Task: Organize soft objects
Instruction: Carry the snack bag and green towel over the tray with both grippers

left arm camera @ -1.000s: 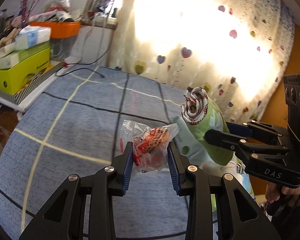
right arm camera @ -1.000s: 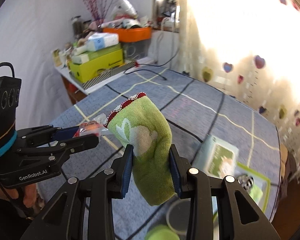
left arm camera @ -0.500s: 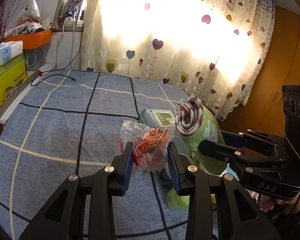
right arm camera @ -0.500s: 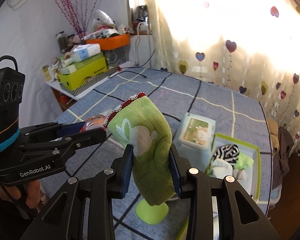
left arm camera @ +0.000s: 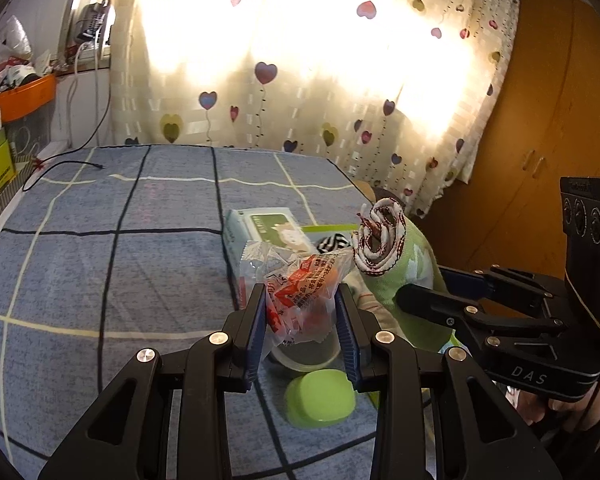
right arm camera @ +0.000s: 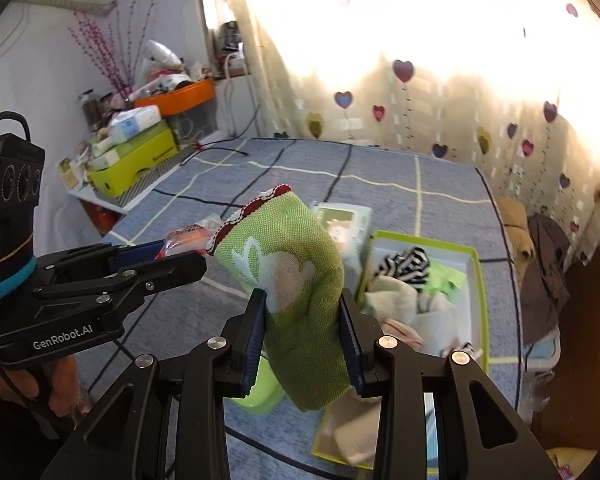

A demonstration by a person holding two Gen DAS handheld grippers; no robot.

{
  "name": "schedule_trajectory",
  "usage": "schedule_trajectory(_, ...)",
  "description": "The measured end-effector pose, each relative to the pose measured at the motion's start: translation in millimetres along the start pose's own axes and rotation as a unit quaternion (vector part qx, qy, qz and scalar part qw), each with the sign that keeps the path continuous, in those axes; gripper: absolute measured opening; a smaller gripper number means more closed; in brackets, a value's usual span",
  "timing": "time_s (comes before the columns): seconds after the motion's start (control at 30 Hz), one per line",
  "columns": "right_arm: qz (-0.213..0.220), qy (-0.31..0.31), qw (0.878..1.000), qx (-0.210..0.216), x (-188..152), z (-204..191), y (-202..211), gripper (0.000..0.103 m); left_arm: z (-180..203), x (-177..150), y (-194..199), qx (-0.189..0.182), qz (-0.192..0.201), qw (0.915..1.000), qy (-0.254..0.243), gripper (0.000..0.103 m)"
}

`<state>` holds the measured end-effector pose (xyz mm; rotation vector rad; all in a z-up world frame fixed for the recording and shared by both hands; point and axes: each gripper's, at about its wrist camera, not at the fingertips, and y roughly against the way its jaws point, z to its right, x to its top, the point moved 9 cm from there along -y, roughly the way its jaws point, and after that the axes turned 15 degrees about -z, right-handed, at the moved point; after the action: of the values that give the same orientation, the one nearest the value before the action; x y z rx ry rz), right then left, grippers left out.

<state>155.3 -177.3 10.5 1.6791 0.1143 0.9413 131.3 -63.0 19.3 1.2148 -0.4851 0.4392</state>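
Green knit fabric, a rolled sock [right arm camera: 300,300] with a red-and-white scalloped cuff, is clamped between the fingers of the right gripper [right arm camera: 303,336] and held upright, clear of the bedspread. The left gripper [left arm camera: 300,334] is clenched on a crinkled clear snack packet [left arm camera: 302,292] with red and orange print, also carried in the air.

Below the grippers, a lime-green lid [left arm camera: 320,396] and a clear round container [left arm camera: 306,354] lie on the blue checked bedspread [left arm camera: 100,264]. Just beyond them stands a pack of wet wipes [left arm camera: 260,226]. Beside the pack, the green-rimmed box [right arm camera: 478,280] lies open on the bed, holding a striped black-and-white piece, pale cloth and a green piece.

Change noted: over the last second both views have swung from the shelf side of the room toward the curtain. The box, at first only partly in the right view, now shows nearly whole and lies just ahead of and below the sock. The grip on both items is unchanged.

Assessment: the sock has been brought to its likely destination but is not yet deposited. The next step would appear to be lowering it over the box and releasing. The packet's destination cannot be determined.

Far field: a heart-print curtain [right arm camera: 440,80], brightly backlit, and a cluttered shelf [right arm camera: 140,148] at left.
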Motion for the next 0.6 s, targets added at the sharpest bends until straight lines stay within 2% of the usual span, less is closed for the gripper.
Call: schedule_trajectory(0.6, 0.009, -0.070, 0.997, -0.018, -32.1, 73.7, 16.6, 0.034, 62.6, 5.8, -28.8, -0.017, -0.026, 0.9979, -0.058, 0.034)
